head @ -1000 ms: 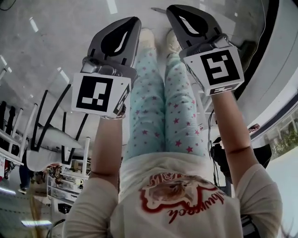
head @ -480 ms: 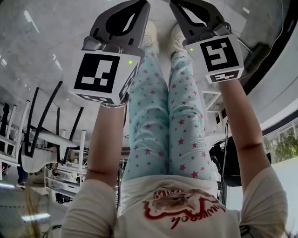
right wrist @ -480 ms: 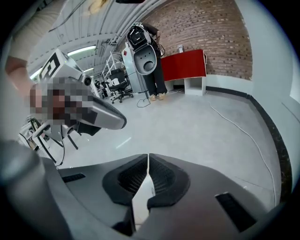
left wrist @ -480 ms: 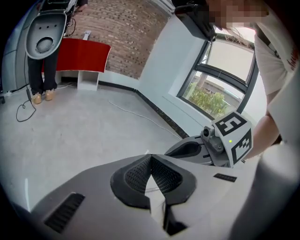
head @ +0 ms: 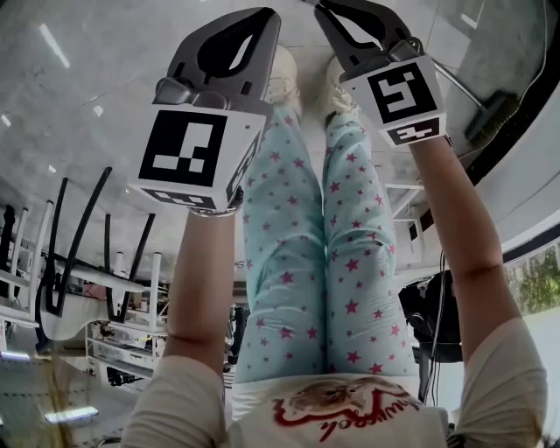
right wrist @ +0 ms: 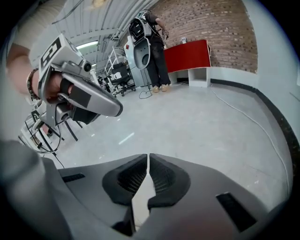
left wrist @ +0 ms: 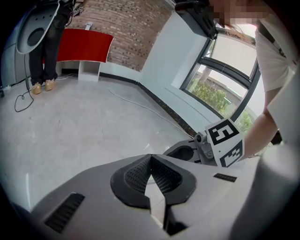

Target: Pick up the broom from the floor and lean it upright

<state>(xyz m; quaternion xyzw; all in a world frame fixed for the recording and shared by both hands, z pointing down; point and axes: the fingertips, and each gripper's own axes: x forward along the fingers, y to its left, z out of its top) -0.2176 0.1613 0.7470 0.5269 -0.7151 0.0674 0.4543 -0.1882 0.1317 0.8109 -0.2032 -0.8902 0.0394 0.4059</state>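
What looks like the broom (head: 488,119), a dark brush head on a thin pale handle, lies on the grey floor at the head view's upper right, beyond my right gripper. Neither gripper view shows it. My left gripper (head: 265,14) and right gripper (head: 325,8) are held out side by side over the person's star-print trousers and pale shoes (head: 283,74). In the left gripper view the left gripper (left wrist: 150,157) has its pads together with nothing between them. The right gripper (right wrist: 148,157) is likewise shut and empty, well apart from the broom.
Dark-legged chairs and desks (head: 79,254) fill the head view's left. A red cabinet (left wrist: 84,46) stands against a brick wall, and a person (right wrist: 157,44) stands by a white machine there. A cable (left wrist: 140,107) runs along the floor near the window wall.
Both grippers have dropped toward the floor and now reach further out past the knees toward the shoes. Their jaws stay shut. The broom has shifted right in the view.
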